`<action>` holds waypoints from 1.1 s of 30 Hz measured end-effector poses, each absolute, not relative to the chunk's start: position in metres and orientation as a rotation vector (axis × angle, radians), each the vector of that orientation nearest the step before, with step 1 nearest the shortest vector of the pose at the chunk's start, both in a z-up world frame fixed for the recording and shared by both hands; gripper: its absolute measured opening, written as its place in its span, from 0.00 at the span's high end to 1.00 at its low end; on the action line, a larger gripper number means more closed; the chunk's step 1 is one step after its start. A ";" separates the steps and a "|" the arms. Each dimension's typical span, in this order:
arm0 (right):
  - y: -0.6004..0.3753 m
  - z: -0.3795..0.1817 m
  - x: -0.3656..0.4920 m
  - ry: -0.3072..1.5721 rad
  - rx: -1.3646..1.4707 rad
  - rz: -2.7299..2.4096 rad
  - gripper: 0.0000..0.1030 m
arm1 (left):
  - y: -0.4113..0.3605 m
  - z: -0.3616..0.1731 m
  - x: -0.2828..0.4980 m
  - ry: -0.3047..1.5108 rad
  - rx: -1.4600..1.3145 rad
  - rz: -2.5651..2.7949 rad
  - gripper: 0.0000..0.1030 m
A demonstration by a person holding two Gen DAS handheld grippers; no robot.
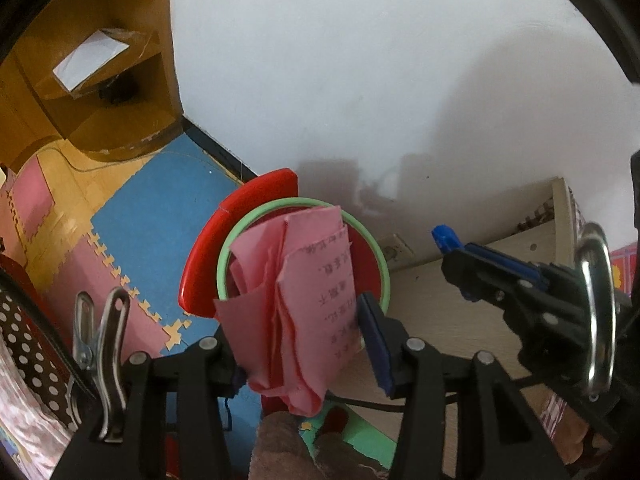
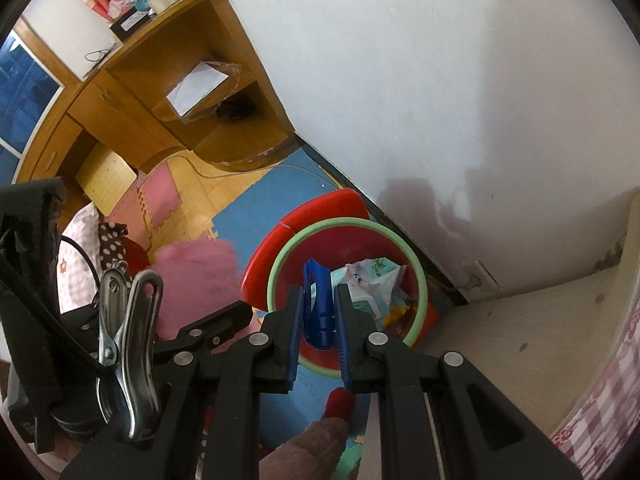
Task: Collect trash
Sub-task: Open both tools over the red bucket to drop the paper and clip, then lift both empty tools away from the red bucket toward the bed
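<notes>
Beside the bin [image 2: 347, 229], a wall [image 2: 440, 80] and desk [image 2: 132, 80].

Left gripper [image 1: 298, 344] clamps folded pink paper [image 1: 296, 300] at frame centre, above red bin [image 1: 204, 264]; right gripper [image 1: 442, 236] at right, gripping blue object.

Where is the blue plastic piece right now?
In the right wrist view the blue plastic piece sits clamped in the right claw, above the red bin by the wall, left of the wrappers inside it.
</notes>
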State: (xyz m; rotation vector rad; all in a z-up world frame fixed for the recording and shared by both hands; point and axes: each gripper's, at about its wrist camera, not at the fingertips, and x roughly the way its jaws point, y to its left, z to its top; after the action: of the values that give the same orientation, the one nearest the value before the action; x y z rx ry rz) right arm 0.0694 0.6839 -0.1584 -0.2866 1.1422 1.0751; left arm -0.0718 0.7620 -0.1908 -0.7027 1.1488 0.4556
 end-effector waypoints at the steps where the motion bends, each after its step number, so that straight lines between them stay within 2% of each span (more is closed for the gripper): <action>1: 0.684 -0.158 0.070 1.145 -0.283 1.076 0.83 | 0.762 -0.192 -0.073 1.150 -0.707 0.455 0.50; 9: 0.679 -0.160 0.076 1.153 -0.266 1.057 0.72 | 0.761 -0.192 -0.072 1.154 -0.707 0.458 0.47; 33: 0.647 -0.137 0.054 1.103 -0.169 1.056 0.72 | 0.752 -0.163 -0.084 1.143 -0.655 0.455 0.46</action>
State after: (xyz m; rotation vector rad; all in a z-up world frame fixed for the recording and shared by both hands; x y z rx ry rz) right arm 0.0544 0.6469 -0.1373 -0.1686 1.1034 1.0560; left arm -0.0838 0.7523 -0.1626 -0.6548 1.1425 0.4552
